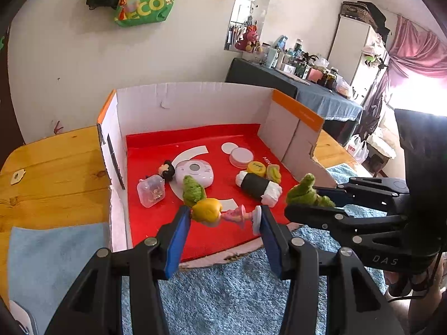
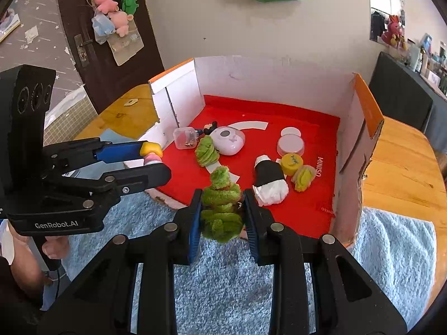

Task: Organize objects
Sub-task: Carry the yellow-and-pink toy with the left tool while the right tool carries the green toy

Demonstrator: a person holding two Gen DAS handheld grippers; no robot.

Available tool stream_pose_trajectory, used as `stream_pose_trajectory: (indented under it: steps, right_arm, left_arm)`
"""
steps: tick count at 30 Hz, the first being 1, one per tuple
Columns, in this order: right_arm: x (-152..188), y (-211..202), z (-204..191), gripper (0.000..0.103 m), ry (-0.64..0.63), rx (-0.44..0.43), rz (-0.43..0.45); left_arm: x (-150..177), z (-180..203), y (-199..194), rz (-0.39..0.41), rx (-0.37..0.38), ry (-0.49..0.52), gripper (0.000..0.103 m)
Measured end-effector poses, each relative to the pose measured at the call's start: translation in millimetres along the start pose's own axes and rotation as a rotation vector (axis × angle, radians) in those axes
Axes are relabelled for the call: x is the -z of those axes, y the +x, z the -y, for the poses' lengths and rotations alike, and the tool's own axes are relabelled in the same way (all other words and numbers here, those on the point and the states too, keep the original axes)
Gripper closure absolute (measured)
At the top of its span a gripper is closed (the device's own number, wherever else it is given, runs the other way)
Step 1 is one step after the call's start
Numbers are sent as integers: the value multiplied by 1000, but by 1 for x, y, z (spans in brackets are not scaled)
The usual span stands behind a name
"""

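Note:
My left gripper is shut on a small doll with a yellow head and pink body, held sideways just above the front edge of the red-lined cardboard box. In the right wrist view the same left gripper comes in from the left with the doll. A fuzzy green plush sits squeezed in my right gripper, over the box's front edge. From the left wrist view, the right gripper and green plush appear at the right.
Inside the box lie a clear plastic case, a pink round device, another green plush, a black-and-white roll, a yellow cap and white discs. A blue fluffy mat covers the wooden table in front.

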State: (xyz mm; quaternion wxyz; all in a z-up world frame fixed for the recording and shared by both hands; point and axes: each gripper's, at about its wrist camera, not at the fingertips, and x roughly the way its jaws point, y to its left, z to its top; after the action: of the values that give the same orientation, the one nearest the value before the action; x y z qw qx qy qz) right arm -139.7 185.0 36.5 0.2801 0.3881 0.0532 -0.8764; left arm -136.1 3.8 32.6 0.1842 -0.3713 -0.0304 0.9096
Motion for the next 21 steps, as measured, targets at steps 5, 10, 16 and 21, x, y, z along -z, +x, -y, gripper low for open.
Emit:
stream_pose_trajectory:
  steps: [5, 10, 16, 21]
  right_arm:
    - [-3, 9, 5, 77, 7, 1, -12]
    - [-4, 21, 10, 77, 16, -3, -39]
    - [-4, 36, 15, 77, 30, -17, -80]
    - [-5, 48, 17, 77, 31, -25, -110]
  left_arm:
    - [-2, -5, 11, -26, -18, -9, 51]
    - [0, -9, 22, -61, -35, -14, 51]
    - [1, -15, 34, -108, -52, -20, 51]
    - [1, -19, 41, -130, -61, -24, 51]
